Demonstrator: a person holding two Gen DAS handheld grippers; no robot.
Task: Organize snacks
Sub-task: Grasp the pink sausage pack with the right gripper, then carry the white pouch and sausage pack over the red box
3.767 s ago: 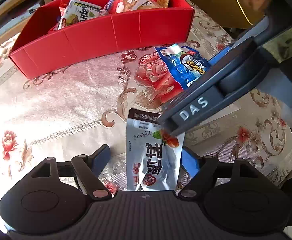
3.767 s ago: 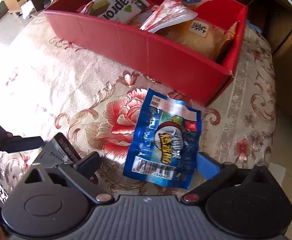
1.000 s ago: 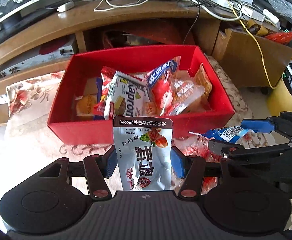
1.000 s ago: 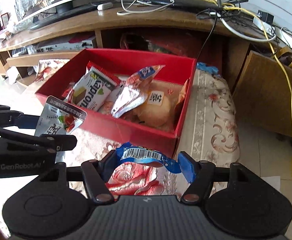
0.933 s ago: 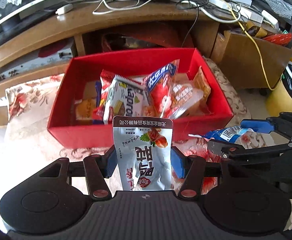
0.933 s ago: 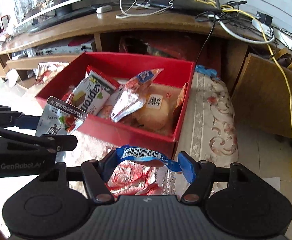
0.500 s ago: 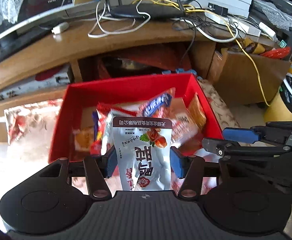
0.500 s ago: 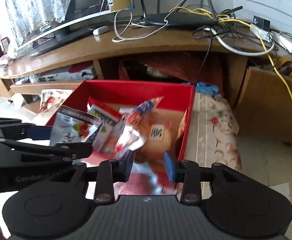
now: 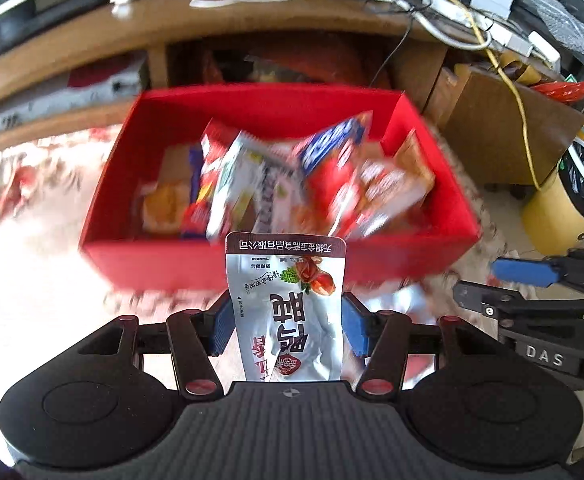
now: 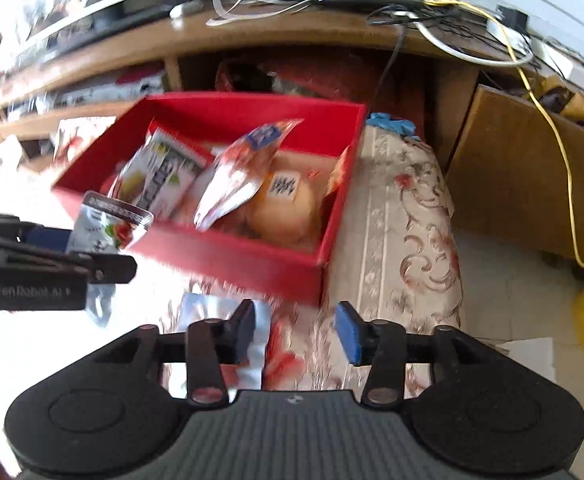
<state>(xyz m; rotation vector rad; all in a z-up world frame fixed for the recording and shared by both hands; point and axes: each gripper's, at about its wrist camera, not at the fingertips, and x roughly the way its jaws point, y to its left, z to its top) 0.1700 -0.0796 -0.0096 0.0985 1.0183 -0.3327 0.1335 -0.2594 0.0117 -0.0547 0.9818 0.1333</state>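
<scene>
The left gripper (image 9: 288, 326) is clamped on a silver pouch (image 9: 290, 308), which stands upright between its blue pads with its brown top strip pointing at 12 o'clock toward the red box (image 9: 228, 258). The right gripper (image 10: 295, 330) has nothing between its pads; its jaws are opening, and a blurred silvery-blue packet (image 10: 222, 332) seems to lie on the floral cloth (image 10: 403, 240) just under its left finger, short of the box, though motion blur makes that uncertain. Beyond, at 12 o'clock in both wrist views, the box is already crowded: a green-and-white wafer pack (image 10: 160, 178), a red-and-blue packet (image 10: 244, 178) propped on edge, and a round bun (image 10: 284, 204) at its right end. For the drop to go well, the left gripper should carry the pouch clear over the near wall before letting go, aiming for the emptier left part at about 11 o'clock, and release low so it settles flat instead of sliding off the heap. The loose packet on the cloth will likely need a fresh grasp by the right gripper.
</scene>
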